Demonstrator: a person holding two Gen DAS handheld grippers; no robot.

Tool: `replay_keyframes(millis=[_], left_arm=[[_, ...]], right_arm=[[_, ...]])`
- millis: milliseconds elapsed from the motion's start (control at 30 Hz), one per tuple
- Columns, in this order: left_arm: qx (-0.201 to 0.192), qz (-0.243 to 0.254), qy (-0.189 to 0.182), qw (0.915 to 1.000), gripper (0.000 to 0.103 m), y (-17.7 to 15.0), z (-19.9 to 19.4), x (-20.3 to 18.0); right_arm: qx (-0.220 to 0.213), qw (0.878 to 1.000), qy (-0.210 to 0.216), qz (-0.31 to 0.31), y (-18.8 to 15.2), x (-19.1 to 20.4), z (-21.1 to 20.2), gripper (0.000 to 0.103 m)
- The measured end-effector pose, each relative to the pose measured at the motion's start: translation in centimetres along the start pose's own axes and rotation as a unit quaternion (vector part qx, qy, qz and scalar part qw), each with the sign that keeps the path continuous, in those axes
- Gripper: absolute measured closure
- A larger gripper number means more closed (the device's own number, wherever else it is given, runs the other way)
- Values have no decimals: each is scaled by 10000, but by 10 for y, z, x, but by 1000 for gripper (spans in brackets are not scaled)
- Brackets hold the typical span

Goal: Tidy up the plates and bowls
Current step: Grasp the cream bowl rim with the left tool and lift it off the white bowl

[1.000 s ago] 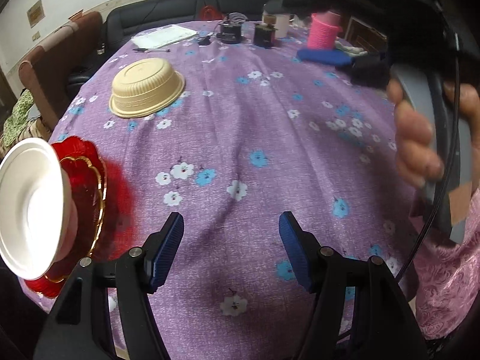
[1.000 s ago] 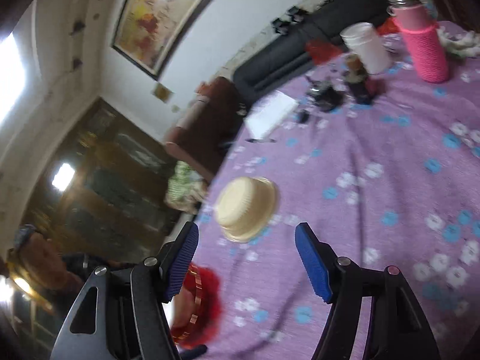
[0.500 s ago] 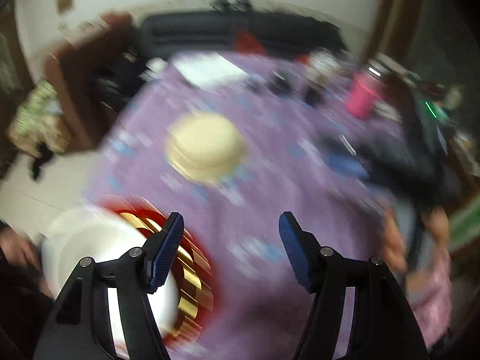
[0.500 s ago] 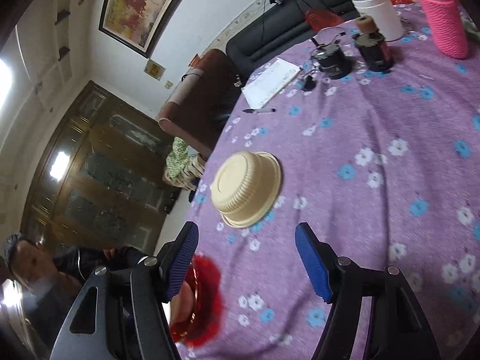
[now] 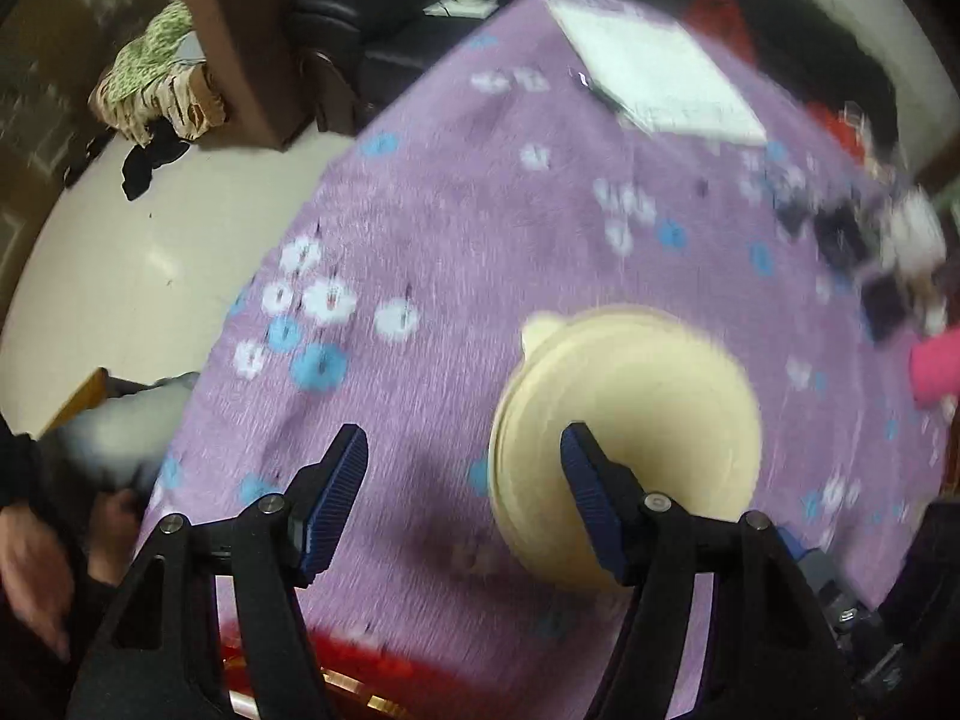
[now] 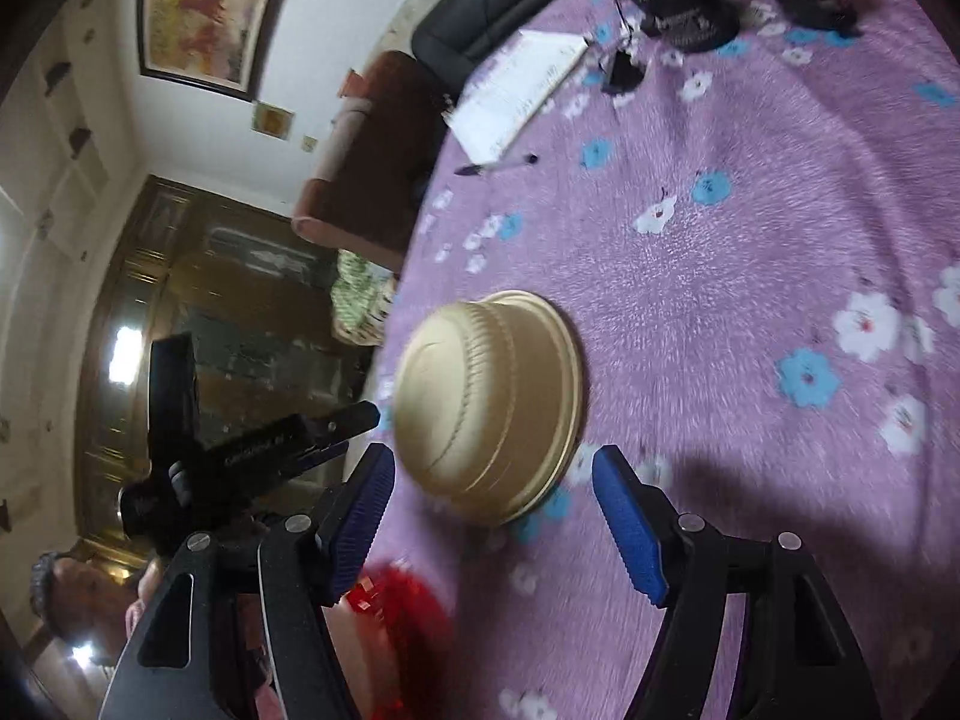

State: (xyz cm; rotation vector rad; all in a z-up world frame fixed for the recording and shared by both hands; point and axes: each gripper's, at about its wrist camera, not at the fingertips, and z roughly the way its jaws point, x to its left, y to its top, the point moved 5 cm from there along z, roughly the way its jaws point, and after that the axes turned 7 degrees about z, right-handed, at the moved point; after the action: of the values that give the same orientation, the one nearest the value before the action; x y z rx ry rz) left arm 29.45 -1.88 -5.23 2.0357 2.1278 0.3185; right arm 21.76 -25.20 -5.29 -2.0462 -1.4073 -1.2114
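Purple flowered tablecloth (image 6: 750, 276) spreads ahead of the claw, with a white notepad (image 6: 519, 93) and pen (image 6: 497, 165) far ahead to the left, dark gadgets (image 6: 684, 6) at the far edge, and a brown armchair (image 6: 366, 168) beyond the table.

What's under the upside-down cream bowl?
The cream bowl sits rim-down on the purple flowered tablecloth. Its rim looks flat against the cloth, so anything inside is hidden.
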Motion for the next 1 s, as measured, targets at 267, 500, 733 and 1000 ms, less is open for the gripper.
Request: replay_keyframes(millis=[267,500,733,1000], left_arm=[[131,-21,39,9999,36,3,10,9],[285,200,82,9994,38,5,22,4],[184,441,171,9987,49,0,10,-7],[174,1293,74,9914,55,-34,-12,-76]], right_arm=[[199,9996,-173,66,20,-7,41,30],[266,9995,15,140,23,0,51,16],[341,9959,664,509,22,-2,35,15],[-146,9895,1370,432,15,16,-44,11]])
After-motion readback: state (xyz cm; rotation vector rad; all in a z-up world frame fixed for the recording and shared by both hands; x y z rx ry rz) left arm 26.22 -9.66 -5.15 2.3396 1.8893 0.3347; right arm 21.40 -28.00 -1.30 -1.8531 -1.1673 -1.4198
